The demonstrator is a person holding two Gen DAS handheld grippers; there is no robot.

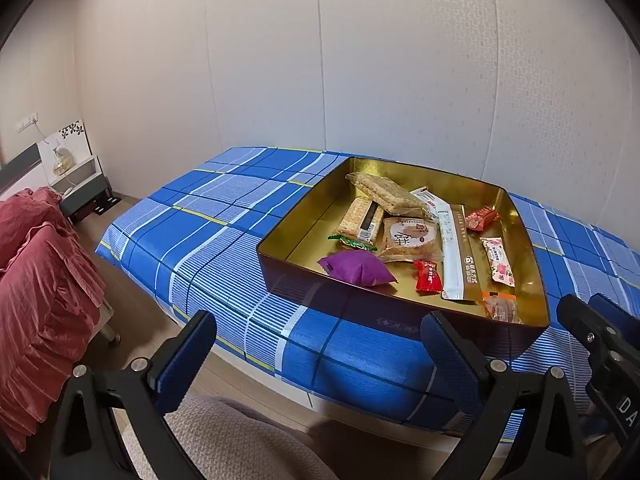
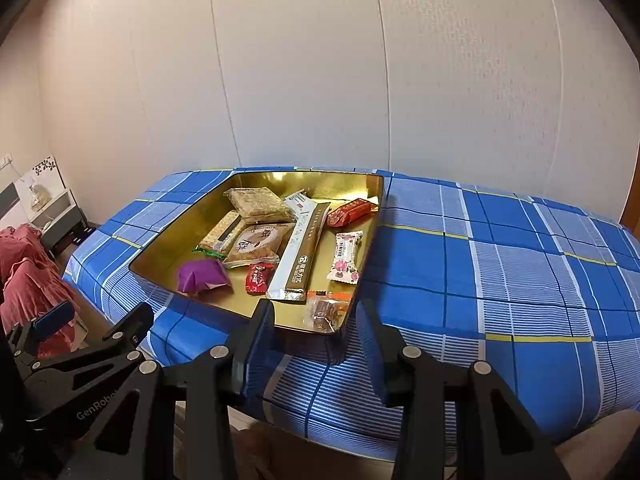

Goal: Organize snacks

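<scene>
Both my tools hang at the near edge of the table, which is draped in a blue plaid cloth [image 2: 500, 264], angled down toward it. My left gripper [image 1: 320, 360] has its blue-padded fingers spread wide with nothing between them but the cloth's edge below. My right gripper [image 2: 316, 344] sits with its jaws partly apart, gripping nothing; through the gap I see the near corner of the shallow gold-lined metal tin [image 2: 168, 256] and its dark outer wall. The pads do not touch it.

The snacks all lie inside that tin. Nearest my right gripper sits a clear wrapper with orange ends holding a brown sweet [image 2: 326, 312]. Just behind it lies a long white-and-brown stick packet [image 2: 298, 256], running front to back. To its right lies a pink flowered white wrapper [image 2: 346, 256], and further back a red foil candy [image 2: 352, 212] by the far wall. Left of the stick packet there's a small red sachet [image 2: 256, 278], then a puffy purple pouch [image 2: 202, 276] near the tin's front left wall. Behind those sits a round pastry in a clear bag [image 2: 258, 244], a cracker pack [image 2: 224, 232] beside it with a green wrapper [image 2: 208, 252] poking out, and a crumbly brown bar in clear wrap [image 2: 258, 202] at the back.

Off to the left, pink-red bedding [image 1: 44, 280] and a small bedside shelf [image 1: 76, 184].
</scene>
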